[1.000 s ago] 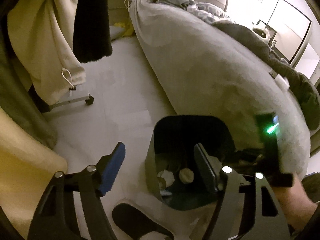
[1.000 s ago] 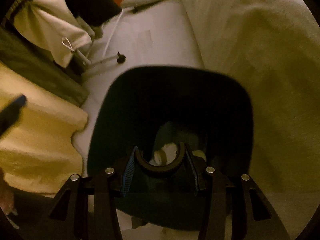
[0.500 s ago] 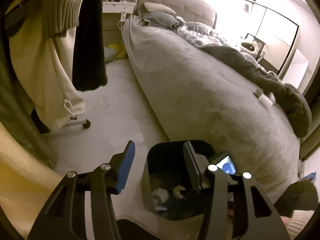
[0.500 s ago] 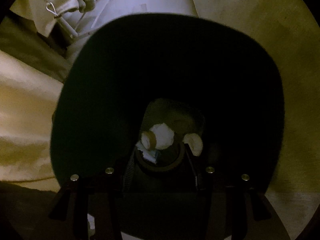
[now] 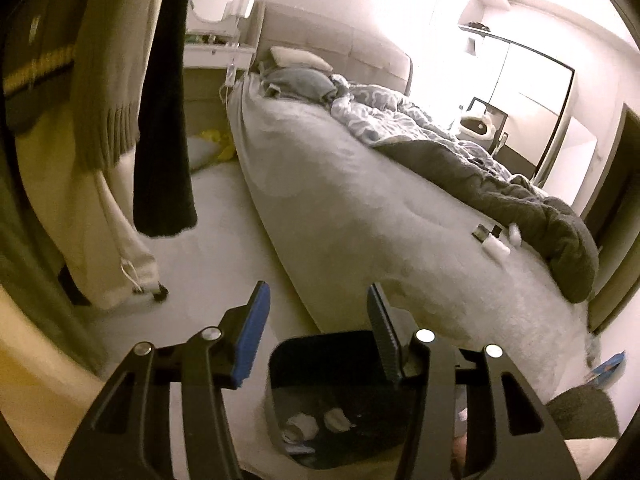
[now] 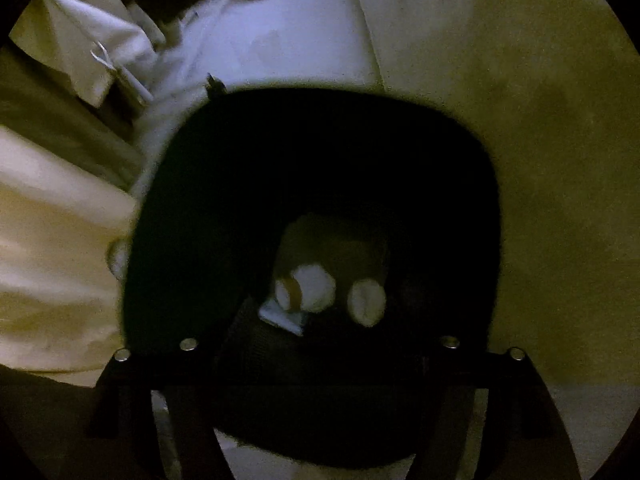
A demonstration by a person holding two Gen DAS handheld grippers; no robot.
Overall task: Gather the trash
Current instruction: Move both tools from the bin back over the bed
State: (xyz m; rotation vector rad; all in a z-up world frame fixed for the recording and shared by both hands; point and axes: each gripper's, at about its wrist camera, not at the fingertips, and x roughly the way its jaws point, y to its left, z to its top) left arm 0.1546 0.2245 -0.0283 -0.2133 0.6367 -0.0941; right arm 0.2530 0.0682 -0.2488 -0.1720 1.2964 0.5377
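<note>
The left gripper (image 5: pixel 316 336) has risen, empty and half-spread; the right gripper (image 6: pixel 320 344), jaws opening, nothing visibly between them, hangs over the black bin (image 6: pixel 192 208). Below: crumpled tissues (image 6: pixel 316 288). Beyond: small items (image 5: pixel 496 242) on the bed (image 5: pixel 340 208) remain uncollected.

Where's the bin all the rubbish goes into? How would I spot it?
Find the big grey bed. On the pale floor beside it stands the black bin, open-topped with rounded corners, white crumpled paper at its bottom.
</note>
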